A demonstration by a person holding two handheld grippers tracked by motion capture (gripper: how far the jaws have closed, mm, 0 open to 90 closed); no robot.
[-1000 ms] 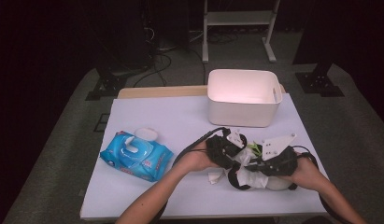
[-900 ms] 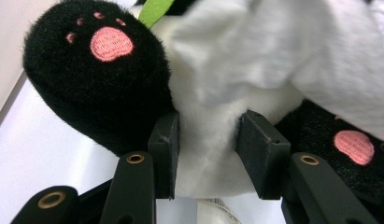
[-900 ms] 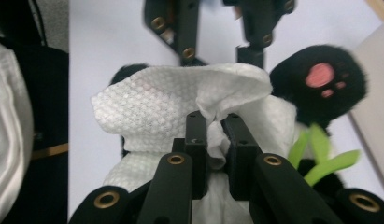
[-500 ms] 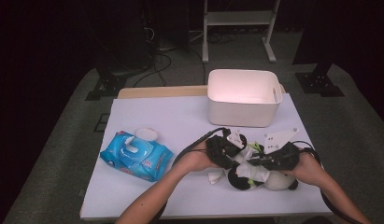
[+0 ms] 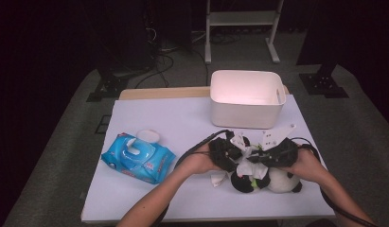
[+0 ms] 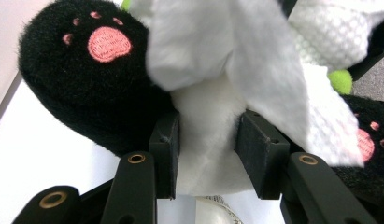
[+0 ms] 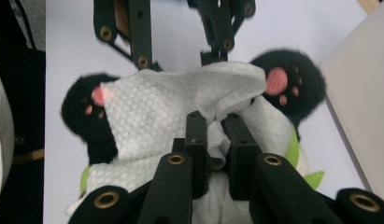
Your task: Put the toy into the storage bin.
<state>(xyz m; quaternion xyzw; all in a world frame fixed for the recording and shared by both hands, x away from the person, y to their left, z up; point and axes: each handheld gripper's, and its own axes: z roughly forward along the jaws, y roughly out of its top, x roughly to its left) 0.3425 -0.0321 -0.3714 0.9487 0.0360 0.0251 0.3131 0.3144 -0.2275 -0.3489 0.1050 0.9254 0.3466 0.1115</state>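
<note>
A black and white plush panda lies on its back near the table's front edge, paws up. My left gripper is shut on the panda's white belly, its pads pressing in from both sides beside a black foot with a pink paw print. My right gripper is shut on a fold of a white wet wipe that drapes over the panda between its two feet. From above, the right gripper meets the left one over the toy, with the wipe under both.
A blue pack of wet wipes lies at the left with its lid flipped open. A white bin stands at the back right, close behind the grippers. A crumpled wipe lies left of the panda. Cables trail from both grippers.
The right gripper with the wipe has shifted slightly over the panda. The left gripper and the toy stay where they were.
</note>
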